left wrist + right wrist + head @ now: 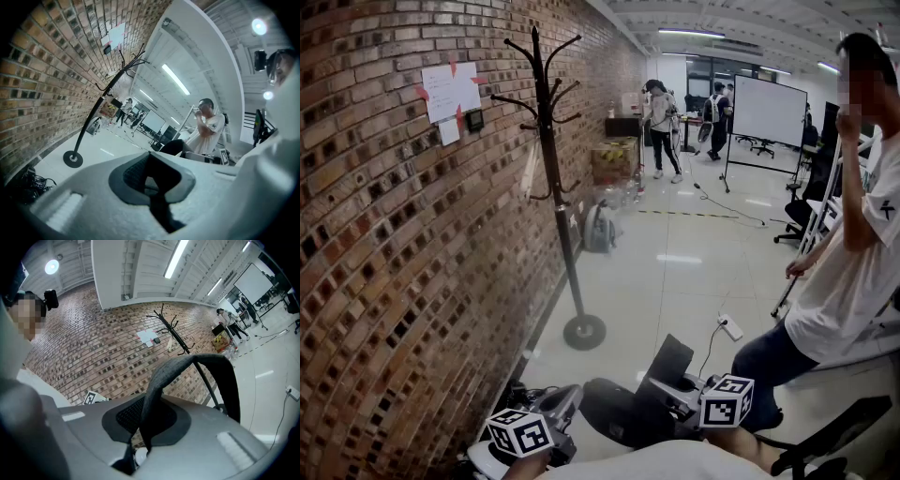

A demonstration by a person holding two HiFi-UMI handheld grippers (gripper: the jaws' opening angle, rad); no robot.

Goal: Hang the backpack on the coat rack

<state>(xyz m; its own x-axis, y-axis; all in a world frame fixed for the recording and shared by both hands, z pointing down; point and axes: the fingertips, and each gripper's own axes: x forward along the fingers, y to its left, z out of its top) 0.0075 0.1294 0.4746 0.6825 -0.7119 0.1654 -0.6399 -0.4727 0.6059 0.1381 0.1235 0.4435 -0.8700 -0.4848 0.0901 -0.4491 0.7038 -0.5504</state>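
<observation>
The black coat rack point(551, 159) stands by the brick wall on a round base point(584, 331), a few steps ahead; it also shows in the left gripper view point(93, 117) and the right gripper view point(171, 331). The black backpack point(623, 412) hangs low between my grippers. My right gripper point(673, 392) point(146, 404) is shut on the backpack's grey-black handle strap point(192, 364), which loops up out of the jaws. My left gripper point(561, 405) point(151, 161) is at the backpack's left edge, jaws together with only a thin dark slit; nothing sticks out past them.
A person in a white shirt point(853, 272) stands close on the right. A power strip with its cord point(730, 327) lies on the floor, and cables point(520, 394) lie by the wall. Farther back are a grey bag point(598, 228), boxes point(615, 157), a whiteboard point(767, 111) and more people point(661, 127).
</observation>
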